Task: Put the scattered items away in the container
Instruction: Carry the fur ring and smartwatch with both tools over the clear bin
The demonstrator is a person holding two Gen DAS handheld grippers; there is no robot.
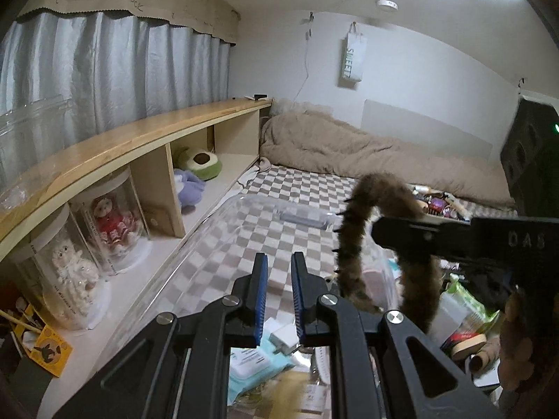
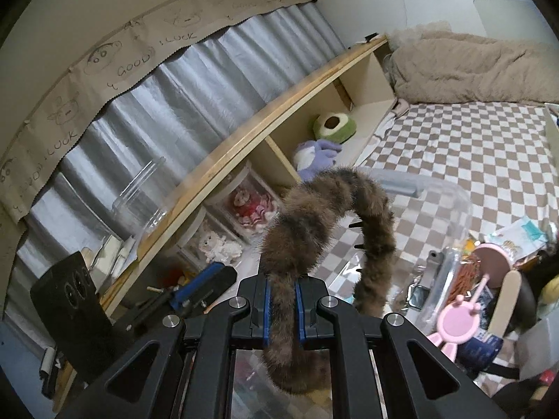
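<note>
Here, right gripper [image 2: 282, 300] clamped on furry brown headband [image 2: 325, 206], held arched above clear plastic container [image 1: 244, 209] on checkered bedsheet [image 1: 297, 181]. Left gripper [image 1: 279, 276] drawn to its narrowest, small gap between blue pads [image 1: 261, 272], nothing held, hovering over wipes packet [image 1: 251, 366] inside container

Grey curtains [image 1: 104, 70], long wooden shelf [image 1: 139, 132] beneath, white wall [image 1: 419, 70] — checkered bedding [image 1: 297, 188], beige duvet [image 1: 349, 146].

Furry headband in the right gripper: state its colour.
Mottled brown with darker streaks, black teeth inside; the furry headband shows best in the right wrist view.
</note>
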